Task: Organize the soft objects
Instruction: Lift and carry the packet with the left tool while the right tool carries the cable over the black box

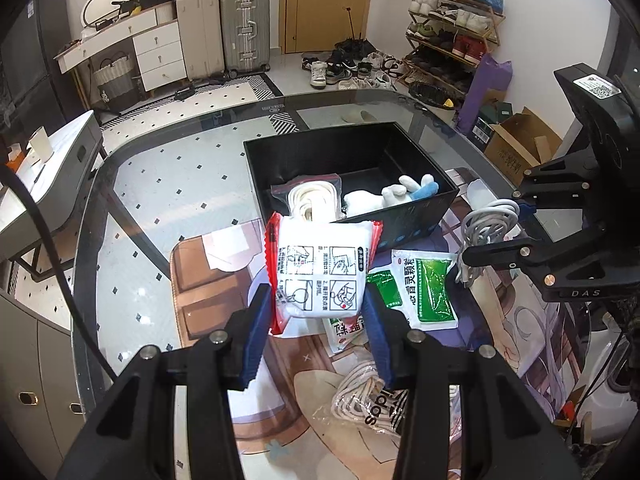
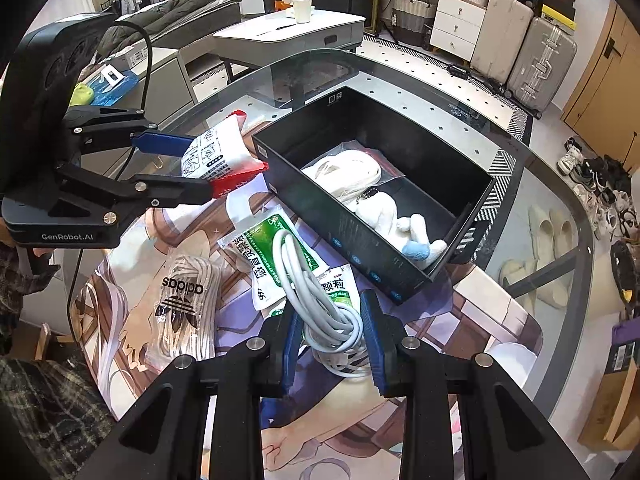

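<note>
My left gripper is shut on a white packet with red ends and holds it above the mat, just short of the black box; the packet also shows in the right wrist view. My right gripper is shut on a coiled white cable, lifted over green sachets. The box holds a bagged white cord and a white plush toy. A bagged adidas cord lies on the mat.
A printed mat covers the near part of the glass table. Green sachets and the adidas bag lie under my left gripper. Suitcases, drawers and a shoe rack stand beyond the table.
</note>
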`<state>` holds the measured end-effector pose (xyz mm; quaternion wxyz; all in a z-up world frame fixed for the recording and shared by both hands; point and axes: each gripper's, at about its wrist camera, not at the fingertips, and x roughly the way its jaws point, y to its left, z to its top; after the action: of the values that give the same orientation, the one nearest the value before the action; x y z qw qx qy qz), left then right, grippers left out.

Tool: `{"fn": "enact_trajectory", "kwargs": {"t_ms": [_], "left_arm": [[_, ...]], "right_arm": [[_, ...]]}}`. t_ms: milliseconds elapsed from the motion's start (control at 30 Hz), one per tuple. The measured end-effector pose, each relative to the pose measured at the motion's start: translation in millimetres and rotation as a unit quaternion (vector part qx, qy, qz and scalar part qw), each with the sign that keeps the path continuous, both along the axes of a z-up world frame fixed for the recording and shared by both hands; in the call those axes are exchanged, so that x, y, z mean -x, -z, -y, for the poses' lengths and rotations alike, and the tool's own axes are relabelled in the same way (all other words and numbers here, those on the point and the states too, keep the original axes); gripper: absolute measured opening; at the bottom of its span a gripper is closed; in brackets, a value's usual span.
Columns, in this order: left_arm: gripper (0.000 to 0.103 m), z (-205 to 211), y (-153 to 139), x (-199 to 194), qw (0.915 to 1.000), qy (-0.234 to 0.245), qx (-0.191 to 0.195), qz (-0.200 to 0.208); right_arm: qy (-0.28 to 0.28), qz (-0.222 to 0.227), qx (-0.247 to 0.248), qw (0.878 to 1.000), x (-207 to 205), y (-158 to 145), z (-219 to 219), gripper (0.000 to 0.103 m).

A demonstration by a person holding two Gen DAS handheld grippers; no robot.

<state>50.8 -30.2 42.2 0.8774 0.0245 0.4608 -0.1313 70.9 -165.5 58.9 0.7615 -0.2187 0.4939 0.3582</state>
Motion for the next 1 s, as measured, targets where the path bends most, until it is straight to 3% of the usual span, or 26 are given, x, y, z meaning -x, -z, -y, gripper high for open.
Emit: {"fn": "enact_trajectory", "kwargs": {"t_ms": [1000], "left_arm": [[0.044, 8, -21, -22, 0.9997, -0.003, 0.005, 0.023]], "right_arm": [[0.033, 0.024, -0.04, 0.998, -24, -36, 4, 0.029]]}}
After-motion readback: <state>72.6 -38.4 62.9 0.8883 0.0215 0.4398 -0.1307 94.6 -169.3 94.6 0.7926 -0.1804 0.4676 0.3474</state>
